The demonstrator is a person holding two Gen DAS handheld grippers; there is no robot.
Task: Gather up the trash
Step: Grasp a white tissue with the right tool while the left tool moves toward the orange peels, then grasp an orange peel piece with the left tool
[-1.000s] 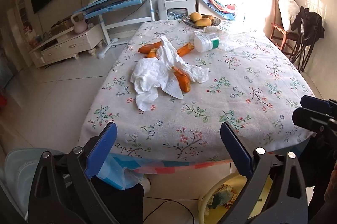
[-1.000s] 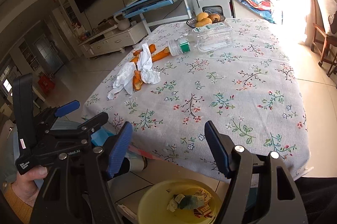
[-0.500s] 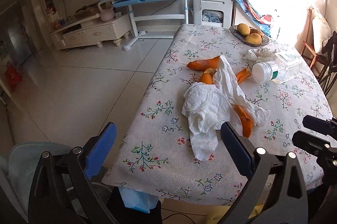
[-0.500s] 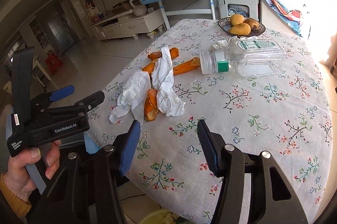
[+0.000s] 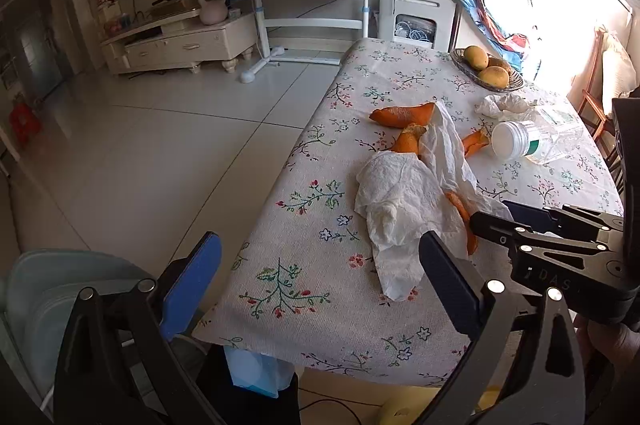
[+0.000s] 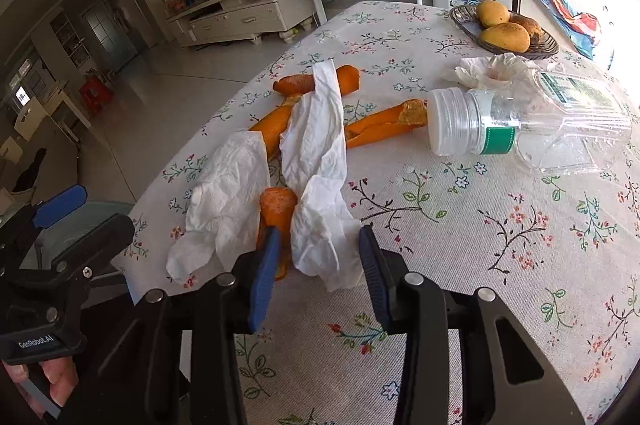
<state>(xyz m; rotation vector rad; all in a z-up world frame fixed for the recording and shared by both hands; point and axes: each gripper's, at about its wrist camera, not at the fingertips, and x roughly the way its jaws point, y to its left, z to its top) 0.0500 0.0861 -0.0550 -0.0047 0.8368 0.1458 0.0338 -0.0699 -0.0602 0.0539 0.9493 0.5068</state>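
Right wrist view: right tongs [image 6: 316, 257] closing around tissue [image 6: 316, 161], pads not yet pressing — four orange peels [image 6: 280, 209], one bottle [image 6: 532, 129] on tabletop [image 6: 480, 245]. Left tongs [image 5: 320, 281] wide open, empty.

Right gripper [image 6: 318, 257] closing around tissue and peel on the table

Its jaws have just been narrowing and stand either side of a crumpled white tissue [image 6: 320, 161] and an orange peel [image 6: 278, 209]; whether the pads press yet is unclear. Beyond the tissue lies a plastic bottle [image 6: 520, 129], with a fruit basket [image 6: 540, 49] farther back.
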